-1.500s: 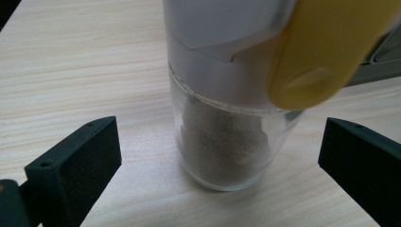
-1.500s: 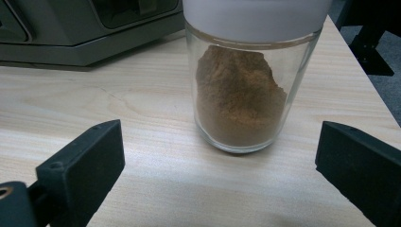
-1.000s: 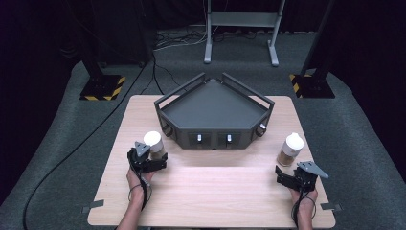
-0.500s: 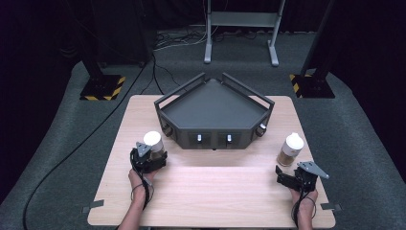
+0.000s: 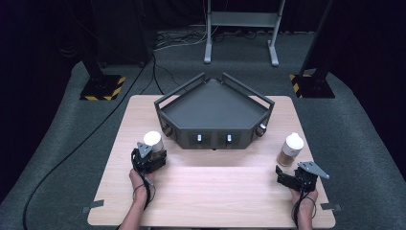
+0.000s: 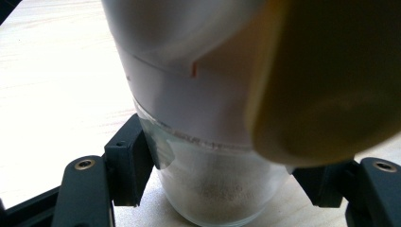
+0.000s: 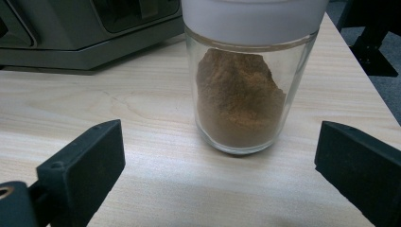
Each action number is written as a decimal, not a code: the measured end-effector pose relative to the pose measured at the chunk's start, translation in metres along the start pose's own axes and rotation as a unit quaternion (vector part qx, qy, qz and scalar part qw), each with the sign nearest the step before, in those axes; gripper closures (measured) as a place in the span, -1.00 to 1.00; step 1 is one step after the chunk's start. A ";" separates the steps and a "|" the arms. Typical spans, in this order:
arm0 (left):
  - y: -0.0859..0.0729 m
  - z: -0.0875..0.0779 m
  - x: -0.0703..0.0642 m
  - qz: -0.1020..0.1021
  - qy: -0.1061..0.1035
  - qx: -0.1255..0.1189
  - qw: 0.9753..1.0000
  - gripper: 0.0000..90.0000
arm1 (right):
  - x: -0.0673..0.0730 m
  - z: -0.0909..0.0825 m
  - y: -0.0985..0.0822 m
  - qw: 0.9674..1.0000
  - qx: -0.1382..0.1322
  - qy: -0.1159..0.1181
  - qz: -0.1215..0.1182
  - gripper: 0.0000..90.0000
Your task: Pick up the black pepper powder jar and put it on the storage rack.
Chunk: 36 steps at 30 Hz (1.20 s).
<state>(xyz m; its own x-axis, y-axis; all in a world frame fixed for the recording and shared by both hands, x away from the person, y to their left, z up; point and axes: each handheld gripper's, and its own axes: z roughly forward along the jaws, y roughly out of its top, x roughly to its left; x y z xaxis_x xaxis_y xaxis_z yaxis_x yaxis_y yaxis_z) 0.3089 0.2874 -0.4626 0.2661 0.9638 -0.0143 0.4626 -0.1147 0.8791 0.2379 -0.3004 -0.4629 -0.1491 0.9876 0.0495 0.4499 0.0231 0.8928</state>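
So from the high view, the left gripper sits right at a white-capped jar, while the right gripper waits just short of a brown jar; a dark tray lies beyond both. Left gripper view: the jaws have just been closing and now clamp the jar's glass on both sides. Right gripper view: jaws spread wide, brown jar just ahead, centred between them, untouched.

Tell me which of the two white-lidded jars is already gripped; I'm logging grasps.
The jar at the table's left: the left gripper has just closed its jaws on its glass. The brown-powder jar stands free ahead of the open right gripper.
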 end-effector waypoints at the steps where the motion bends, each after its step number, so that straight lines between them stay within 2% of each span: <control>1: 0.000 0.000 0.000 -0.001 0.000 0.000 1.000 -0.33 | 0.000 0.000 0.000 1.000 0.000 0.000 0.000 -0.96; 21: 0.001 -0.002 0.000 0.002 -0.011 -0.002 1.000 -0.32 | -0.001 0.000 0.000 1.000 -0.001 0.002 0.003 -0.96; 36: 0.009 -0.008 0.000 0.012 -0.011 -0.001 1.000 -0.32 | -0.002 0.000 0.000 1.000 -0.001 0.003 0.003 -0.96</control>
<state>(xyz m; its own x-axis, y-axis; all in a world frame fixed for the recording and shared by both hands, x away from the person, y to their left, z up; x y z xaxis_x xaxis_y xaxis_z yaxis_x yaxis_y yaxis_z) 0.3067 0.2886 -0.4509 0.2963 0.9551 -0.0031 0.4537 -0.1379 0.8804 0.2379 -0.3019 -0.4632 -0.1510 0.9869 0.0573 0.4495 0.0169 0.8931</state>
